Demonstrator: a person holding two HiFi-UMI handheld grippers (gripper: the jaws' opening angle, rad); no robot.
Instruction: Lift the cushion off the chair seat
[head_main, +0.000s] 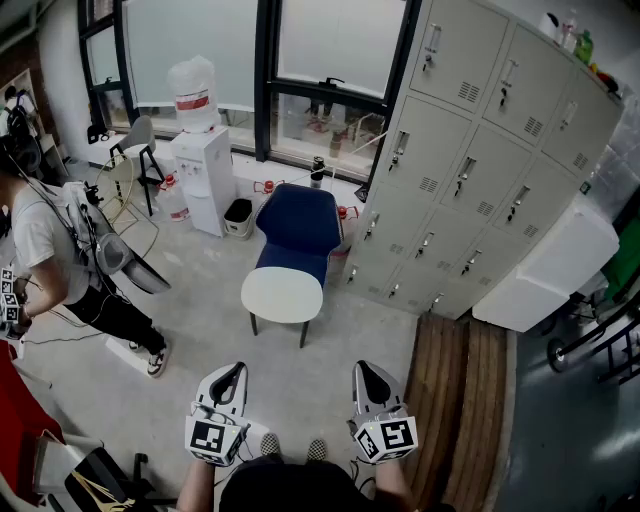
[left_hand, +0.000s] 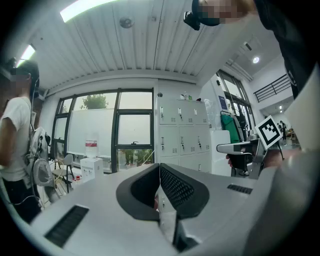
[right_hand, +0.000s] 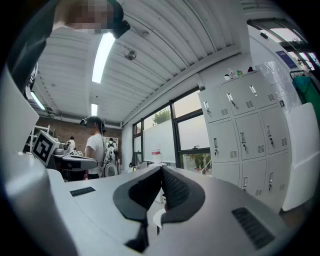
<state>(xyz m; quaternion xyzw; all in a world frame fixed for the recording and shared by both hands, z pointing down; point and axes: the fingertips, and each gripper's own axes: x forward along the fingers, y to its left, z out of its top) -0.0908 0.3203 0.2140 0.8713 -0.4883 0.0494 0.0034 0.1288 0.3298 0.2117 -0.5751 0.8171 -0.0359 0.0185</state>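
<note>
Approach pending: left gripper (head_main: 232, 376), right gripper (head_main: 366, 376) idling clenched, empty (both level). Cushion (head_main: 282, 294) resting on chair (head_main: 298, 222) at 12 o'clock; advancing, unclenching needed.

Bare floor (head_main: 300, 390) lies open at 12 o'clock up to the chair (head_main: 297, 225). Lockers (head_main: 470, 170) crowd its 3 o'clock side; a person (head_main: 60, 260) stands at 9 o'clock.
</note>
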